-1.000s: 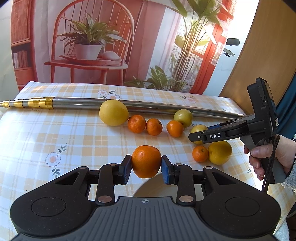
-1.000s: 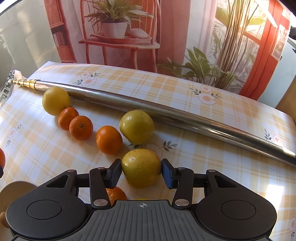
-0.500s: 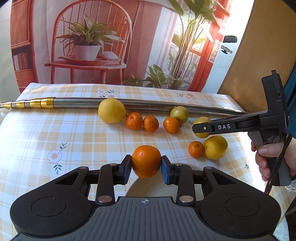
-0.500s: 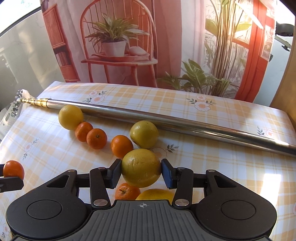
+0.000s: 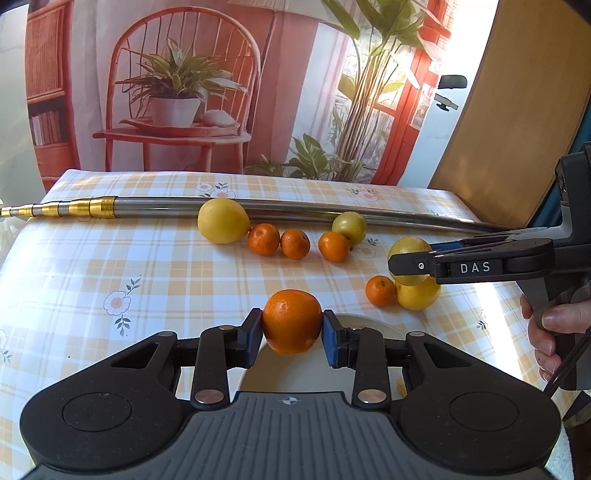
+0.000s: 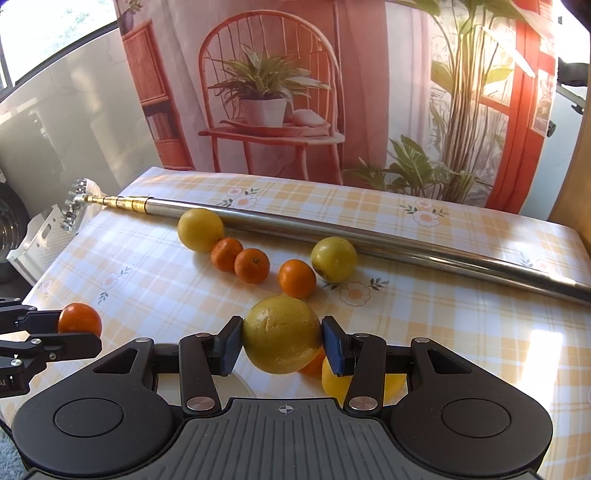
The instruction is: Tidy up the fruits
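Fruits are being lifted clear of the tabletop (image 6: 461, 332): left hand-held gripper (image 5: 291, 328) clenching an orange (image 5: 291, 321), right hand-held gripper (image 6: 281, 341) a lemon (image 6: 280, 334) (both raised since earlier).

A printed backdrop (image 5: 229, 85) hung behind the table, showing a red chair, a potted plant, a bookshelf and a red window frame. The table (image 5: 92, 266) was covered with a yellow-and-white checked cloth bearing small flower prints. A wooden panel (image 5: 517, 92) stood at the right. In the right wrist view a pale wall (image 6: 74, 122) lay left of the backdrop, with a window (image 6: 44, 33) at the top left corner. Bright sunlight fell across the right side of the cloth (image 6: 546, 343).
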A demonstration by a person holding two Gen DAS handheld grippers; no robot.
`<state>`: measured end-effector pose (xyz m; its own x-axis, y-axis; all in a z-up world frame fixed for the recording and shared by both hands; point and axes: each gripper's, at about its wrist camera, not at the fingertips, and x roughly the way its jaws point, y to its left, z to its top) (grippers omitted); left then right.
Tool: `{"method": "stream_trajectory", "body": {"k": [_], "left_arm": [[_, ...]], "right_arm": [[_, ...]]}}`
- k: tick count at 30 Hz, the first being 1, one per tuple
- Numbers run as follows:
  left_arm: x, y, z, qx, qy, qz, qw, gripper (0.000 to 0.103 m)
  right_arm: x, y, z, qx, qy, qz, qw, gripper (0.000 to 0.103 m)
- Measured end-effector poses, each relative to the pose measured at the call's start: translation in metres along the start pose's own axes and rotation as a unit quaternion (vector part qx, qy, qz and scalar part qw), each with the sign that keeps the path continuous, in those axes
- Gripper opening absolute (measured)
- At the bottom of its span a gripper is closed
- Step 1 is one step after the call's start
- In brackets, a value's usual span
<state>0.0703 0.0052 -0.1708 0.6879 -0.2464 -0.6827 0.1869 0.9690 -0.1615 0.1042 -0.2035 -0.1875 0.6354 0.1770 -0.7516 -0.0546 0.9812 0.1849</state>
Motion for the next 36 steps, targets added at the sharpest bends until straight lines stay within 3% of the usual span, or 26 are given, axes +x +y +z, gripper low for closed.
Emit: {"method": "stream_trajectory", "body": {"k": [8, 19, 27, 36], "left_arm": [[-0.008, -0.002, -0.009, 0.000, 0.007, -0.002, 1.0000, 0.036], [-0.020, 0.004, -0.040, -0.008, 0.050, -0.004, 0.9987, 0.036], [-0.017, 0.003, -0.057, 0.001, 0.073, -0.005, 0.9973, 0.036], [-0.008, -0.001, -0.065, 0.018, 0.093, 0.000, 0.9955, 0.036]], "right_arm": [[-0.020, 0.013, -0.020, 0.001, 0.000, 0.015, 1.000, 0.042], [-0.050, 0.037, -0.067, 0.006, -0.002, 0.030, 1.000, 0.042], [-0.048, 0.045, -0.101, 0.016, 0.028, 0.035, 0.999, 0.042], [-0.038, 0.043, -0.108, 0.033, 0.049, 0.037, 0.998, 0.042]]}}
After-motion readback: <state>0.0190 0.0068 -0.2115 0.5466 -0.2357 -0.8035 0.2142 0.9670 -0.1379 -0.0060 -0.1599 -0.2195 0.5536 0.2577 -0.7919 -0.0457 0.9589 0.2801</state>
